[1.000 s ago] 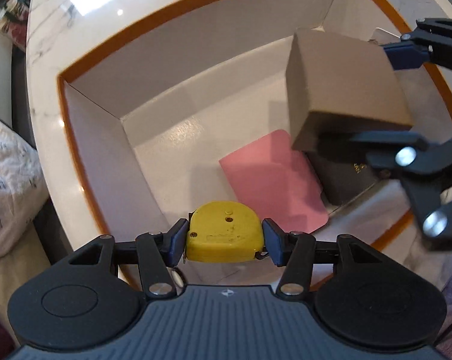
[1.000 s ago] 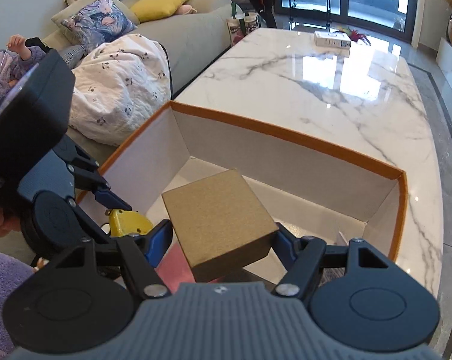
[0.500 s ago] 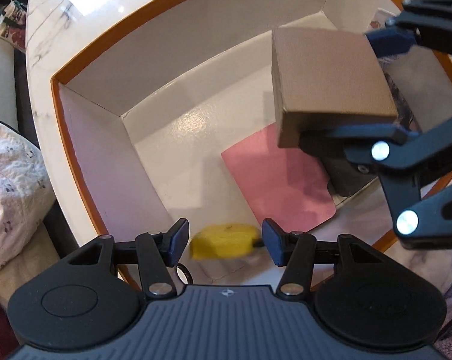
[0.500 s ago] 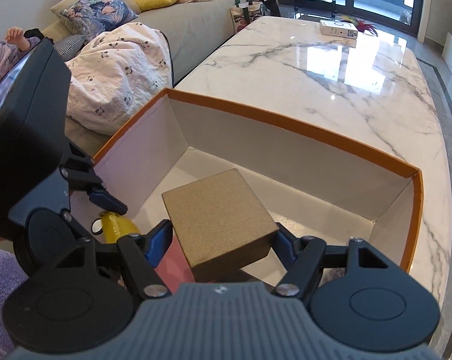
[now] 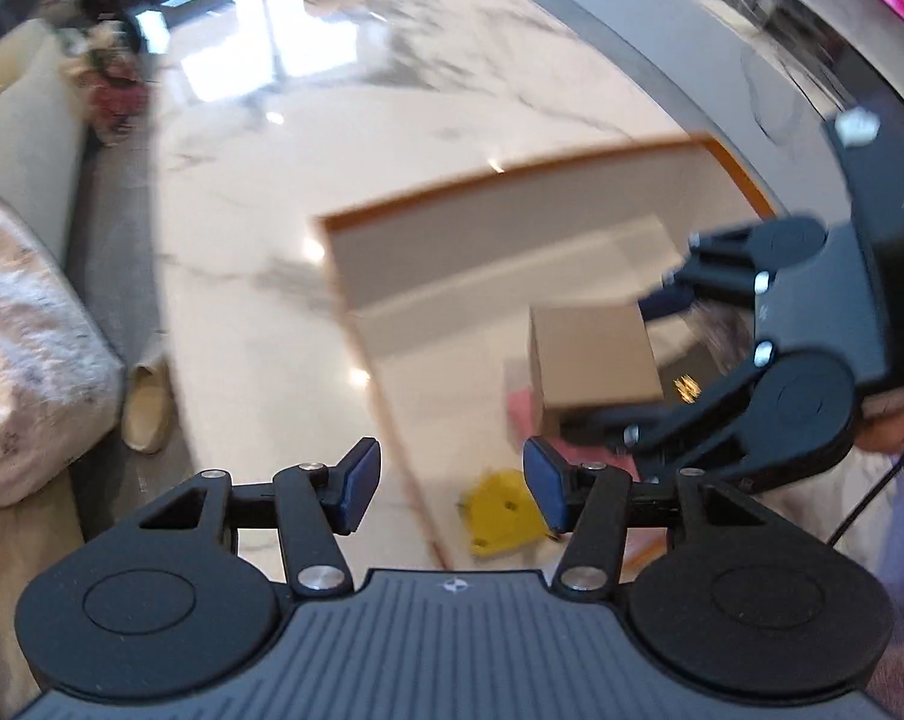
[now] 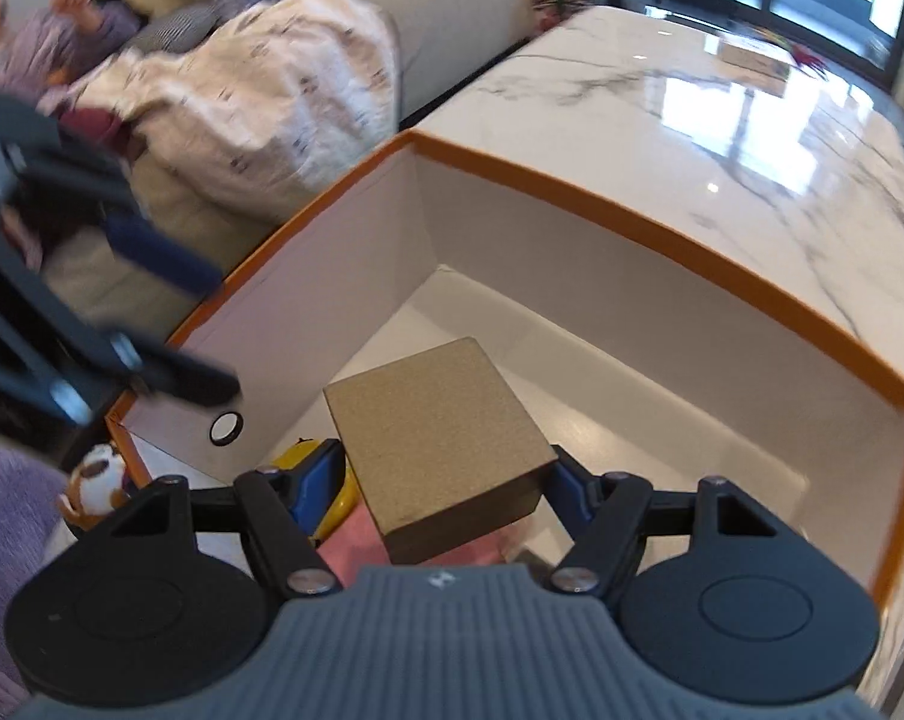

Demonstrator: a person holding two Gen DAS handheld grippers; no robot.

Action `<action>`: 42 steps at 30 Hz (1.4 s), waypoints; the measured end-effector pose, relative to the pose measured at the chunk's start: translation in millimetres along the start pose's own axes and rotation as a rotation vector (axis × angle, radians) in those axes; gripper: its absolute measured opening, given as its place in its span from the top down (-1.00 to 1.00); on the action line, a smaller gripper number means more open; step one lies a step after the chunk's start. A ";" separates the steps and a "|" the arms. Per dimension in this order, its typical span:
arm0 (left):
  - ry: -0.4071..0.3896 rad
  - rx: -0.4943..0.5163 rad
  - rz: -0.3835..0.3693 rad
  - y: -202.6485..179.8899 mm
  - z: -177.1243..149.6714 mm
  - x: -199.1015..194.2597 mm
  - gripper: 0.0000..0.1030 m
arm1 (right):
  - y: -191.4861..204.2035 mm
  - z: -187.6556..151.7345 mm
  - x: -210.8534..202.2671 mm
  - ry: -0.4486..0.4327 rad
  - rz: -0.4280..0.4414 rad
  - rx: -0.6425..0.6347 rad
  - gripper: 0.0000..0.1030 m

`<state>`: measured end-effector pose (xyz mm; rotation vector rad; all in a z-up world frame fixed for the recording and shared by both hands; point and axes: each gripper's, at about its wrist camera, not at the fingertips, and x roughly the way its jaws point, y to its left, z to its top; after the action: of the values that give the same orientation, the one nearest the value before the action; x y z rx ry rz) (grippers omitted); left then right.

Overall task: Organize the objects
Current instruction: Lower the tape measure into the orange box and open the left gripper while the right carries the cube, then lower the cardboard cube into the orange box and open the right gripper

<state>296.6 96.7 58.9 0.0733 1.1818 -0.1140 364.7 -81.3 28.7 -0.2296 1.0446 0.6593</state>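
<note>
While right hand-held gripper (image 6: 446,480) clamps brown box (image 6: 434,414), left hand-held gripper (image 5: 449,483) wide, yellow item (image 5: 499,510) blurred, perhaps boxed.

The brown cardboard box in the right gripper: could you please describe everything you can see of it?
The brown cardboard box is a plain, closed block of matte kraft card, unprinted on the faces shown. The right gripper is shut on it, blue pads pressing its two opposite sides. It hangs tilted inside the orange-rimmed bin, above a pink sheet, with the yellow tape measure lying to its left. Whether its underside touches anything cannot be told.
</note>
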 end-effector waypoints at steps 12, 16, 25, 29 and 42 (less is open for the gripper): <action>-0.032 -0.077 -0.061 39.3 3.3 5.2 -0.18 | 39.6 37.1 64.3 0.084 0.014 -0.293 -0.41; -0.034 -0.088 -0.083 40.5 -1.9 7.2 -0.18 | 43.5 39.7 80.0 0.113 0.029 -0.337 -0.41; -0.035 -0.094 -0.101 43.3 -4.1 15.3 -0.17 | 43.9 39.1 71.4 0.105 0.016 -0.347 -0.56; -0.030 -0.081 -0.105 39.0 -5.3 15.9 -0.17 | 44.2 41.1 70.8 0.111 0.049 -0.341 -0.32; -0.071 -0.109 -0.095 41.3 -34.8 -19.6 -0.17 | 66.9 29.4 37.6 0.049 0.066 -0.481 -0.24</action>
<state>262.6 142.7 63.7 -0.0820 1.1189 -0.1342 358.1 0.1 19.7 -0.6326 0.9305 0.9648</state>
